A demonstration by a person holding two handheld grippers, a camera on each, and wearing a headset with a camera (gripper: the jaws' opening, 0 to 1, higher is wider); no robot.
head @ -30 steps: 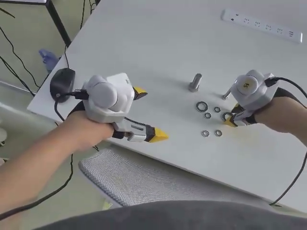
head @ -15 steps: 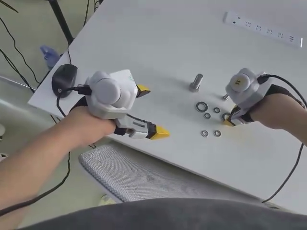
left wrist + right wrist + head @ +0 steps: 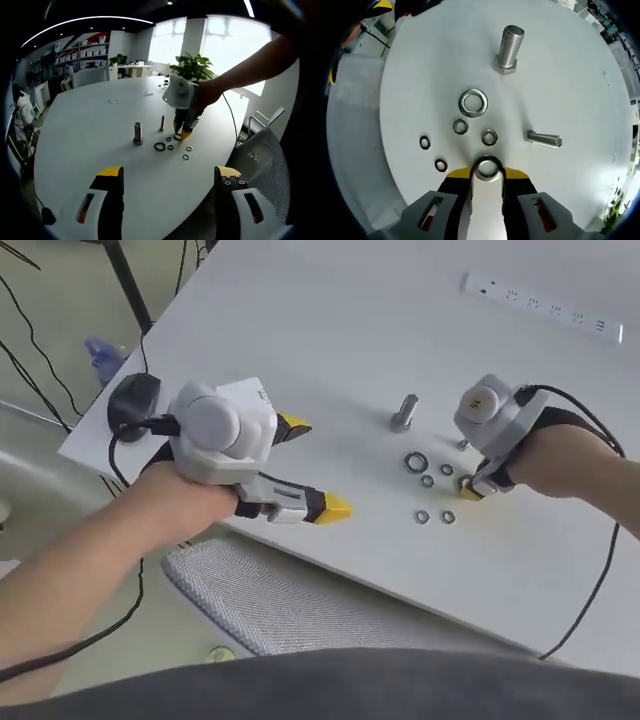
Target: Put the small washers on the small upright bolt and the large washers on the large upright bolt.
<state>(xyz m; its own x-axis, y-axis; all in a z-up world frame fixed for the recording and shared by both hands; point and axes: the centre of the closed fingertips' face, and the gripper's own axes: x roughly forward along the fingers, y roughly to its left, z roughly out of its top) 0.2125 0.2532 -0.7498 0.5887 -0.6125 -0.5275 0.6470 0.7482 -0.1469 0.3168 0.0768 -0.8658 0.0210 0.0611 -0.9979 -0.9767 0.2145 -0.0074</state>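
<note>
On the white table (image 3: pixel 300 330) the large bolt (image 3: pixel 405 412) (image 3: pixel 510 47) stands upright, and the thin small bolt (image 3: pixel 545 139) (image 3: pixel 162 123) stands to its right. A large washer (image 3: pixel 473 102) (image 3: pixel 416 462) and several small washers (image 3: pixel 460 126) lie loose between them. My right gripper (image 3: pixel 487 175) (image 3: pixel 468 487) points down at the table, shut on a washer (image 3: pixel 487 160) held between its yellow tips. My left gripper (image 3: pixel 313 467) (image 3: pixel 168 172) hovers open and holds nothing, near the table's front edge, well left of the washers.
A white power strip (image 3: pixel 540 305) lies at the far right of the table. A black round device (image 3: pixel 130 400) with cables sits at the table's left corner. A grey mesh chair seat (image 3: pixel 260 600) is below the front edge.
The right gripper has shifted slightly left and tipped more steeply over the washer at its tips. The left gripper has stayed open in nearly the same place.
</note>
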